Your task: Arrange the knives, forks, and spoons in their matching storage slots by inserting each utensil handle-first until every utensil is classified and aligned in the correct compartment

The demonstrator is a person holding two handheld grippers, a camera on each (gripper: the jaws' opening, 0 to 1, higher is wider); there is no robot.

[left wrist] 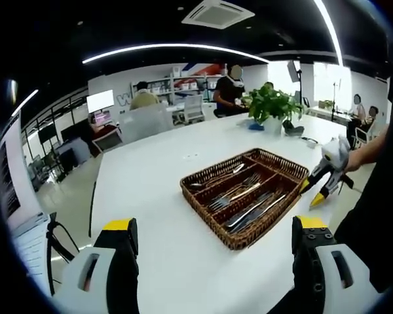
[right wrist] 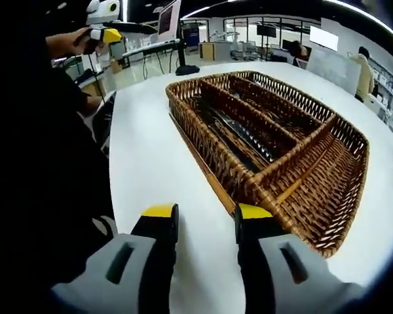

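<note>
A brown wicker cutlery basket (left wrist: 206, 214) stands on the white table (left wrist: 150, 183). Its long compartments hold spoons (left wrist: 217, 177), forks (left wrist: 237, 193) and knives (left wrist: 257, 209). My left gripper (left wrist: 215, 226) hangs wide open in front of the basket, with nothing between its jaws. To the basket's right a hand holds my right gripper (left wrist: 312, 193), its yellow tips near the rim. In the right gripper view the basket (right wrist: 216, 157) lies just ahead, with dark cutlery (right wrist: 249, 139) in its long slots and a bare cross compartment at the near end. My right gripper (right wrist: 206, 212) is open and holds nothing. The left gripper (right wrist: 102, 31) shows far off, top left.
A potted plant (left wrist: 270, 104) and small items stand at the table's far end. People sit and stand beyond it among chairs and shelves. A monitor on a stand (right wrist: 182, 64) sits past the basket. The table's edge (left wrist: 95, 196) runs along the left.
</note>
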